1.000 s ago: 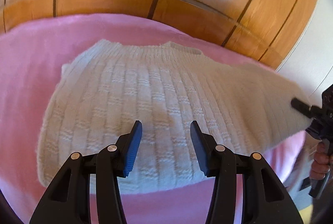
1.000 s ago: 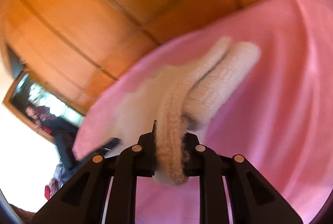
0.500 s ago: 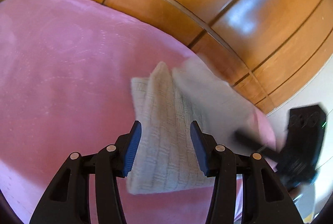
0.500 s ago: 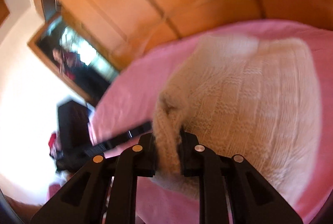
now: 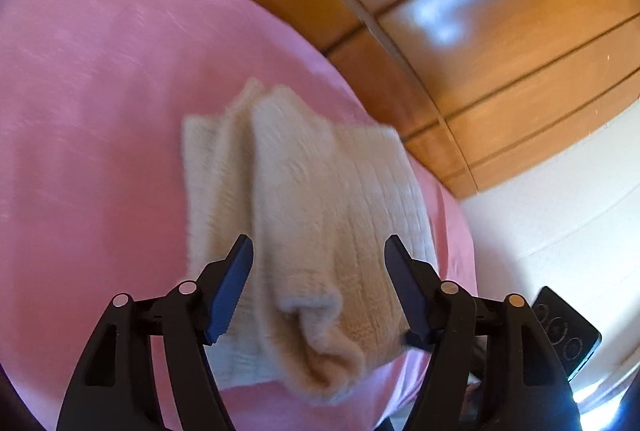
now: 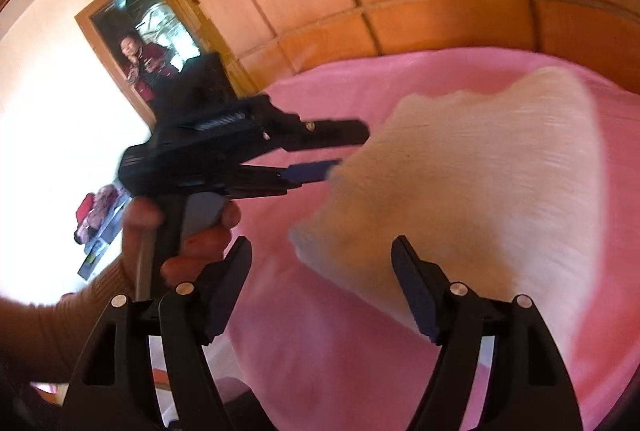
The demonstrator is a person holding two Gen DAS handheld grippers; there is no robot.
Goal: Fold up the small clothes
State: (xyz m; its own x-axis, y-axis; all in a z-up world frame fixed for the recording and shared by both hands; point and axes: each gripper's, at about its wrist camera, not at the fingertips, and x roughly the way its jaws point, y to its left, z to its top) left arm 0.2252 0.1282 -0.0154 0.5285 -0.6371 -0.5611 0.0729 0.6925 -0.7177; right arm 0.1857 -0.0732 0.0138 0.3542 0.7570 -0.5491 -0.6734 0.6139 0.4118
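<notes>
The cream knitted sweater (image 5: pixel 320 215) lies folded on the pink blanket (image 5: pixel 100 91), near the wooden headboard (image 5: pixel 460 11); one fold sits doubled over another. The left gripper (image 5: pixel 319 251) has its jaws opening, fabric lying between the blue pads (image 5: pixel 232 287) but not pressed. The right gripper (image 6: pixel 322 251) is likewise opening, jaws wide, nothing clamped; the sweater's edge lies just ahead. A hand (image 6: pixel 188 231) holds the left gripper's handle.

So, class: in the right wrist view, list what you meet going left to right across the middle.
Hand gripping a handle → black left gripper, jaws opening → cream knitted sweater lying on the pink blanket.
</notes>
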